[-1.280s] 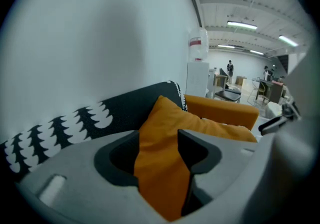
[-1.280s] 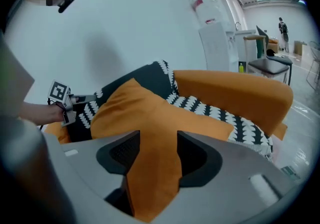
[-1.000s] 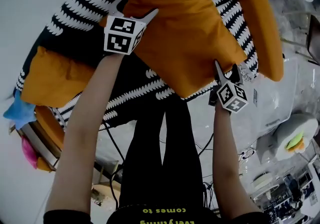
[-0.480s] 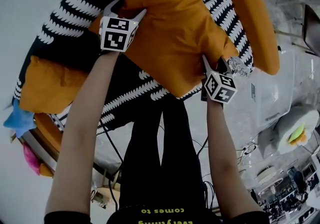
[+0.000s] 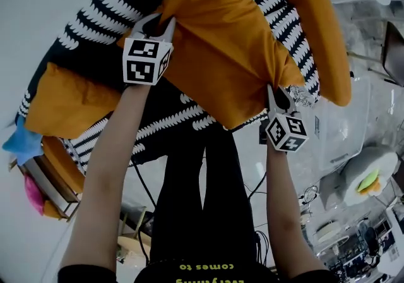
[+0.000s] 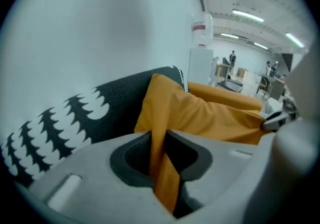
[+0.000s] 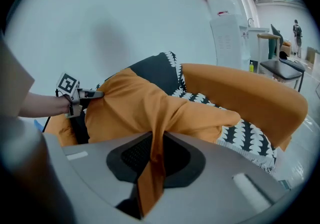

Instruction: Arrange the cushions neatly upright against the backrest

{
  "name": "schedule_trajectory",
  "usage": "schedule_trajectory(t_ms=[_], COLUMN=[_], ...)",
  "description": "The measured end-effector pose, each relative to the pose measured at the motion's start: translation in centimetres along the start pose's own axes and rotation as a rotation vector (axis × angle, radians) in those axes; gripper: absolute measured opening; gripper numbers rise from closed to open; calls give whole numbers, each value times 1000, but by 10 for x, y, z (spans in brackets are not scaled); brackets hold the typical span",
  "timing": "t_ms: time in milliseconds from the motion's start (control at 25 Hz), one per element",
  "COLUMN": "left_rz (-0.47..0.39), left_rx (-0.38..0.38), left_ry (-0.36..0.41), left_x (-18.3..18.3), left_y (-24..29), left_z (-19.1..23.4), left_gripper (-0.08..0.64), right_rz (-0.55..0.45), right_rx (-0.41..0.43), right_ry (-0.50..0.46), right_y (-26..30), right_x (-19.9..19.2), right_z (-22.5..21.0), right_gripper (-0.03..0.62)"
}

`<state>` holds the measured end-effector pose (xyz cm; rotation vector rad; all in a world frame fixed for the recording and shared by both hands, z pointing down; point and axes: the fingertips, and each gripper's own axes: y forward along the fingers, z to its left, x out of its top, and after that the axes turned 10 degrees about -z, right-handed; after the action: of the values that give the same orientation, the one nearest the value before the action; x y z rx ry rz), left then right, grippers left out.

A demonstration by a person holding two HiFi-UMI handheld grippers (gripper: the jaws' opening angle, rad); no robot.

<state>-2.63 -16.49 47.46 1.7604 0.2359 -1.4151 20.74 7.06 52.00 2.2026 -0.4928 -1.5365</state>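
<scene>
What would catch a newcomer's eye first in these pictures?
The big orange cushion in the middle of the head view, pinched at two edges by the left gripper and the right gripper, whose fingers have just been closing on its fabric. Behind it, the black-and-white patterned cover stands out, with a second orange cushion lying at the left.

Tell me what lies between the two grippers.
The orange cushion spans the gap, as the head view shows. The left gripper and the right gripper have just closed their jaws on its fabric, one at each corner.
</scene>
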Motion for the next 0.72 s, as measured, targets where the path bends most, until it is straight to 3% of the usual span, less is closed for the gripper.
schedule_trajectory(t_ms=[120, 240, 400, 520, 640, 720], left_rz=[-59, -96, -190, -294, -319, -232], left_rx=[30, 81, 171, 282, 375, 391], left_ry=[-116, -188, -335, -380, -344, -372], left_x=[2, -4, -12, -11, -29, -68], left_y=[-42, -93, -148, -173, -176, -163], left_z=[1, 5, 16, 33, 50, 57], left_gripper=[71, 64, 64, 60, 75, 120], right_rz=[-60, -148, -284, -373, -399, -288], right_rx=[6, 43, 155, 256, 309, 284], right_ry=[-13, -79, -242, -342, -464, -537], right_y=[-6, -2, 28, 62, 103, 141], right_x=[33, 89, 174, 223, 240, 214], right_z=[-1, 10, 54, 99, 125, 119], right_gripper=[56, 51, 47, 46, 59, 102])
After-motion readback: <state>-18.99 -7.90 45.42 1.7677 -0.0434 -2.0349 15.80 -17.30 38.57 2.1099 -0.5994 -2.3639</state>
